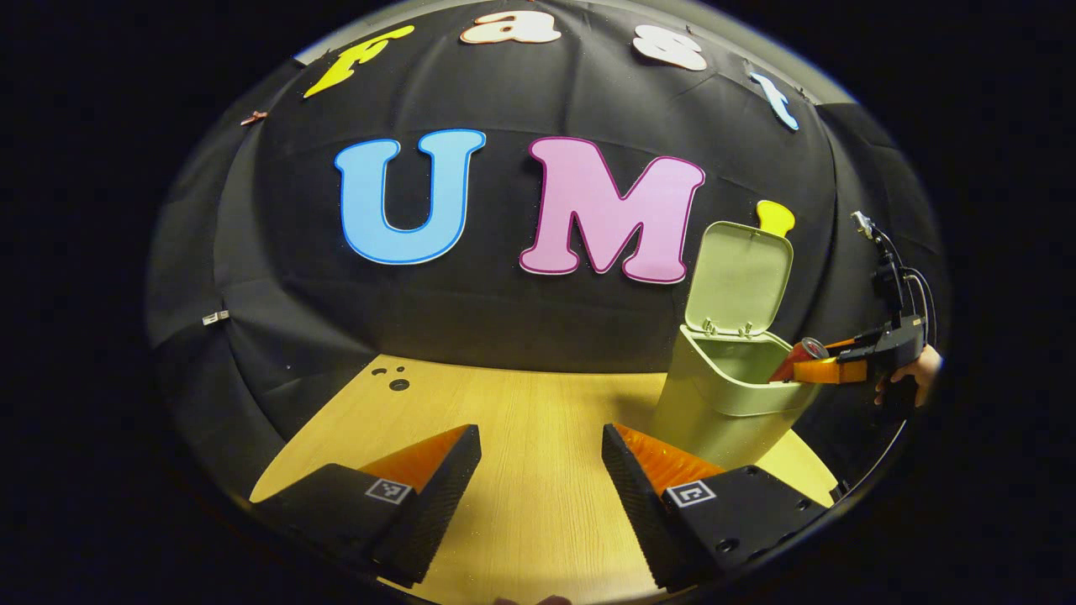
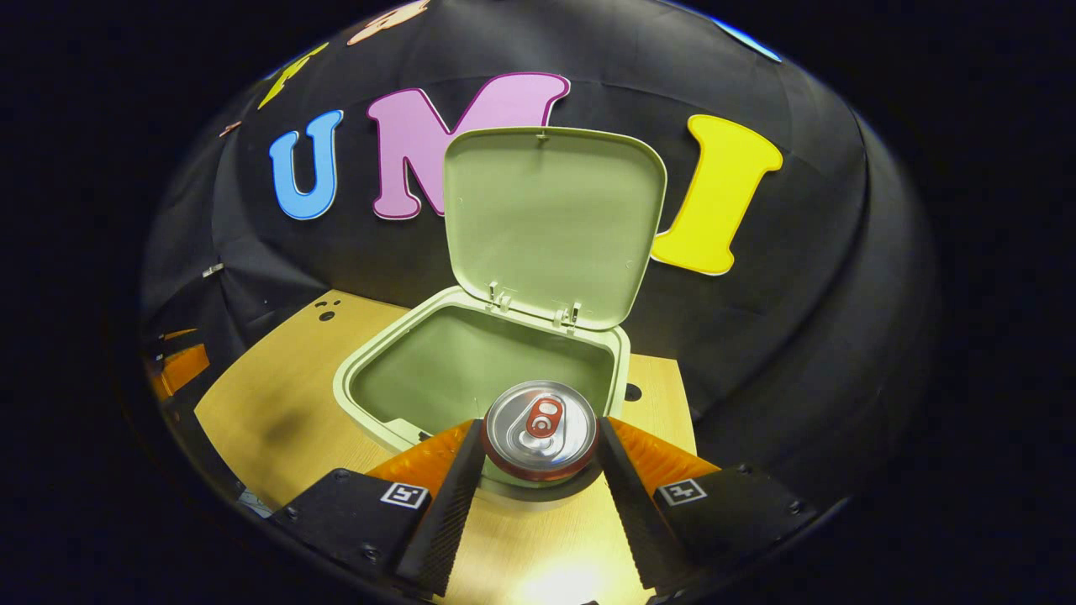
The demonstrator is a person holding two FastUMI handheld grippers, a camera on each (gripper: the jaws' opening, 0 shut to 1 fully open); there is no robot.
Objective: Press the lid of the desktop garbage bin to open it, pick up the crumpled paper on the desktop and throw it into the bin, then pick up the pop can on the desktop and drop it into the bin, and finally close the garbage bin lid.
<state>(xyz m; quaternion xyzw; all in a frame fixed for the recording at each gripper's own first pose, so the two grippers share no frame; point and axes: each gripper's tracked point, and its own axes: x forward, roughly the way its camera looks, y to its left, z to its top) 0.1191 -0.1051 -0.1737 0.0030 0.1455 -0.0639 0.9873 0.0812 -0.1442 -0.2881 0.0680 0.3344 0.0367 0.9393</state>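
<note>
In the left gripper view, the left gripper hangs over the wooden surface, jaws spread wide and holding nothing. Off to the right stands the garbage bin, its lid up.

In the right gripper view, the right gripper has its jaws clamped on the pop can (top facing the camera), at the near rim of the bin's open mouth.

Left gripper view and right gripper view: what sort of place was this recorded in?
Most likely a staged recording booth, not a home: black cloth backs a small wooden table holding one green bin, lid up, while the right gripper holds a can.
</note>
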